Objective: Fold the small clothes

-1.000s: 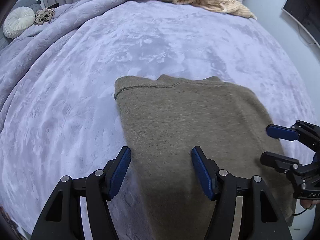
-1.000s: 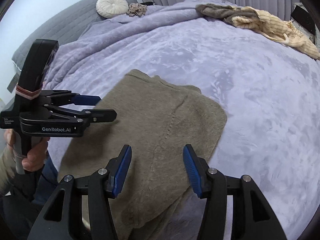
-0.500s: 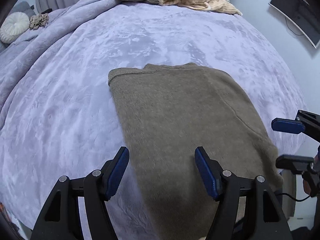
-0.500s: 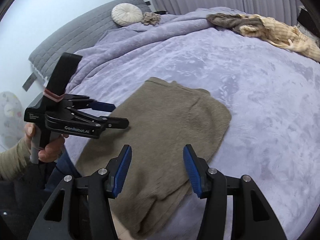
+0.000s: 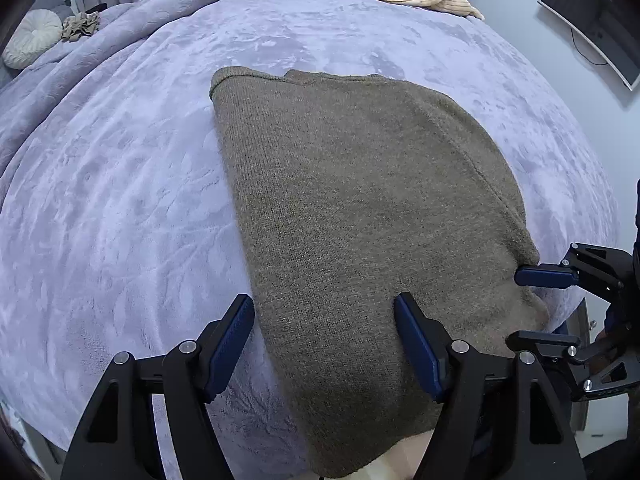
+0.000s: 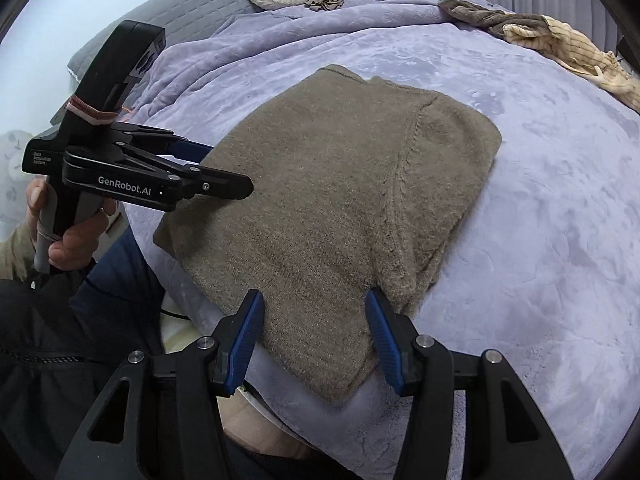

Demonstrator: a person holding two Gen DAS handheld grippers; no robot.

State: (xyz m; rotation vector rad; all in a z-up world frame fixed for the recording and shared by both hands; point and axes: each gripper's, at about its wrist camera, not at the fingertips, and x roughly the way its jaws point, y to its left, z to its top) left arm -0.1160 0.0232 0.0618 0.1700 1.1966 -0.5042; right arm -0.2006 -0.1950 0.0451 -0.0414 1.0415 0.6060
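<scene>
Lavender plush covers the bed [image 5: 120, 200]; the olive knit sweater [image 5: 360, 208] lies mid-frame, already folded into a panel, its near end hanging over the bed's lower edge. Further folds look left. An unfolded heap [image 6: 560, 44] waits upper right. The left tool [image 5: 324, 344] is opening and the right tool [image 6: 316, 336] stands apart, both empty.
</scene>
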